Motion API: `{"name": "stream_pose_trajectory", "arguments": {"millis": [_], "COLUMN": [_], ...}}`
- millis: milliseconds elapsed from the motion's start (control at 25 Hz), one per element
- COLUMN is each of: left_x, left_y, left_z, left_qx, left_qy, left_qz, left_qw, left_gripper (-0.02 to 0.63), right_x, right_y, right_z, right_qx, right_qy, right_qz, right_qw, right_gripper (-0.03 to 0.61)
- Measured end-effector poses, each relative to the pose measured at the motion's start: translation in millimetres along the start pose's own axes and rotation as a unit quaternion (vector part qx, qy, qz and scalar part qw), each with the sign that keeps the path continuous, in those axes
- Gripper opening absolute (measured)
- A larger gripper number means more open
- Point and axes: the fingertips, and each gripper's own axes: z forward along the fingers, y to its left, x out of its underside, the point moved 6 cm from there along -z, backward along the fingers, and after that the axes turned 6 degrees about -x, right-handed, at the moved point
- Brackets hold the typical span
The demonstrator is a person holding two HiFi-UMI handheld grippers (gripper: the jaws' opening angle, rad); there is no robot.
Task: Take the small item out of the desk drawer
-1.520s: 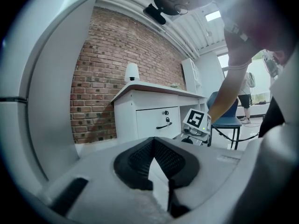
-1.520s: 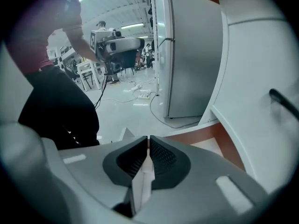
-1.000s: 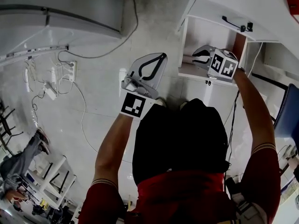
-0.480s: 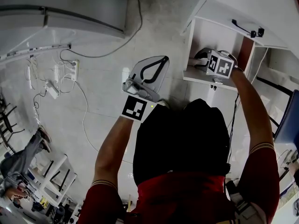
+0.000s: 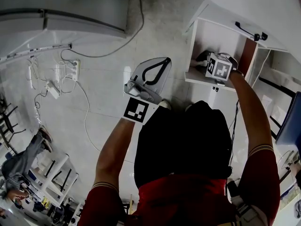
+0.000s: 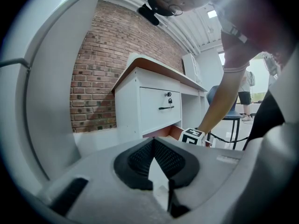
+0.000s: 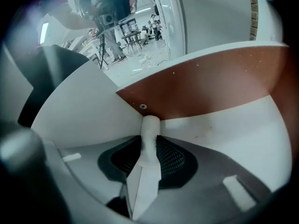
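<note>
You are reaching your right gripper [image 5: 202, 59] into the open desk drawer [image 5: 203, 37], the lower one of the white desk [image 5: 256, 6], under a shut drawer front with a black handle [image 5: 247, 30]. The right gripper view is looking into a back corner of that drawer, where a white side wall is meeting a reddish-brown panel [image 7: 210, 85]. The small white item [image 7: 150, 133], a slim rounded piece, is standing right in that corner, on the drawer's white bottom, and it is sitting between your right jaws. Those jaws are closing at a narrow gap, and the dark ribbed pads [image 7: 173, 158] are lying against the item's two sides. You are holding your left gripper [image 5: 159, 66] out over the pale floor [image 5: 94, 93], well apart from the drawer and off to the left of the desk. Its jaws are meeting at the tips with nothing between them, and its view is facing the desk front.
</note>
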Motion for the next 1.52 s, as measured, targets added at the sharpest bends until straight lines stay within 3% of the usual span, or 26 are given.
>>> {"name": "stream_pose_trajectory", "arguments": {"millis": [280, 520, 880, 1080, 1280, 1520], "left_x": [-19.7, -68.3, -157.5, -201.2, -242.2, -300.7], "left_y": [1.5, -3.8, 2.2, 11.0, 3.5, -7.1], "left_z": [-6.8, -22.5, -53.6, -74.9, -90.8, -115.2], "left_qx": [0.006, 0.021, 0.017, 0.003, 0.001, -0.01], "left_qy": [0.01, 0.024, 0.021, 0.012, -0.007, -0.041], "left_qz": [-0.012, -0.016, -0.039, -0.038, -0.045, -0.083], "left_qw": [0.9999, 0.9994, 0.9989, 0.9992, 0.999, 0.9957], "left_gripper": [0.003, 0.003, 0.003, 0.003, 0.003, 0.003], "right_x": [-13.8, -40.3, -106.1, -140.1, -166.7, -199.1], "right_y": [7.2, 29.1, 78.3, 118.2, 166.1, 226.0], "right_z": [-30.6, -92.5, -207.8, -275.1, -329.2, -390.4], "right_qx": [0.022, 0.045, 0.094, 0.129, 0.155, 0.182], "right_qy": [-0.002, -0.023, -0.115, -0.212, -0.314, -0.413], "right_qz": [-0.001, 0.015, 0.048, 0.102, 0.135, 0.149], "right_qw": [1.0, 0.999, 0.988, 0.963, 0.927, 0.88], "right_gripper": [0.114, 0.114, 0.114, 0.114, 0.114, 0.114]}}
